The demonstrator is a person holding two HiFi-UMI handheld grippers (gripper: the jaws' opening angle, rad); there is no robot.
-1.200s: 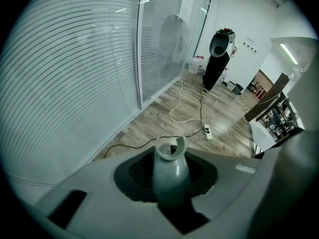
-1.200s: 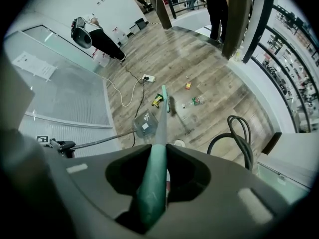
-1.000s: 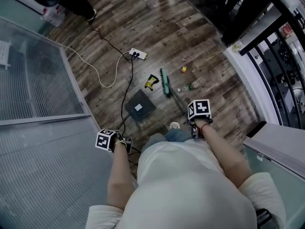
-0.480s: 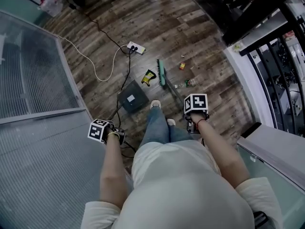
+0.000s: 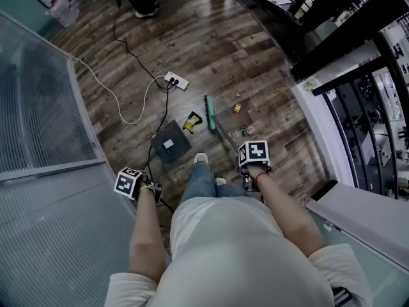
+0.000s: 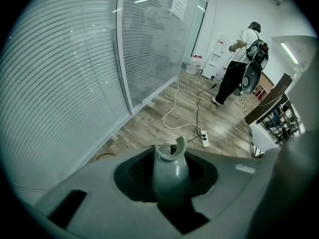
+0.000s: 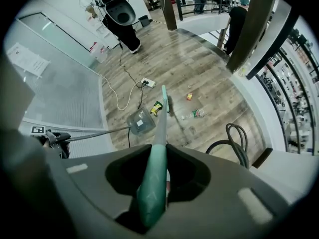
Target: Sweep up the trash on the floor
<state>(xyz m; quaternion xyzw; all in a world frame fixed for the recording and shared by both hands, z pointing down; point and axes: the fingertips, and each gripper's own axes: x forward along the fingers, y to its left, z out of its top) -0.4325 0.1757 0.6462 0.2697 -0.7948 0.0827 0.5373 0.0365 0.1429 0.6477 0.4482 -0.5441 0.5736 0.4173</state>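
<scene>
My right gripper (image 5: 250, 179) is shut on the teal broom handle (image 7: 153, 183). The broom's head (image 5: 209, 112) rests on the wooden floor beside a yellow wrapper (image 5: 191, 120). My left gripper (image 5: 152, 189) is shut on the grey handle (image 6: 170, 169) of the dustpan (image 5: 169, 144), which stands on the floor left of the broom. A small bottle (image 5: 245, 131) and a little red-and-yellow carton (image 5: 237, 107) lie to the right of the broom head. The right gripper view shows the dustpan (image 7: 141, 122), wrapper (image 7: 156, 108), bottle (image 7: 195, 114) and carton (image 7: 190, 96) ahead.
A power strip (image 5: 174, 80) with a white cable (image 5: 121, 104) and black cords lies beyond the dustpan. Glass walls with blinds (image 5: 38, 107) run along the left, a dark railing (image 5: 332, 37) on the right. Another person (image 6: 239, 59) stands farther off. Black hose loops (image 7: 234, 143) lie near the right.
The person has stepped forward, one shoe now close to the dustpan. Broom, dustpan and trash sit further left in the head view. Both grippers keep their holds.
</scene>
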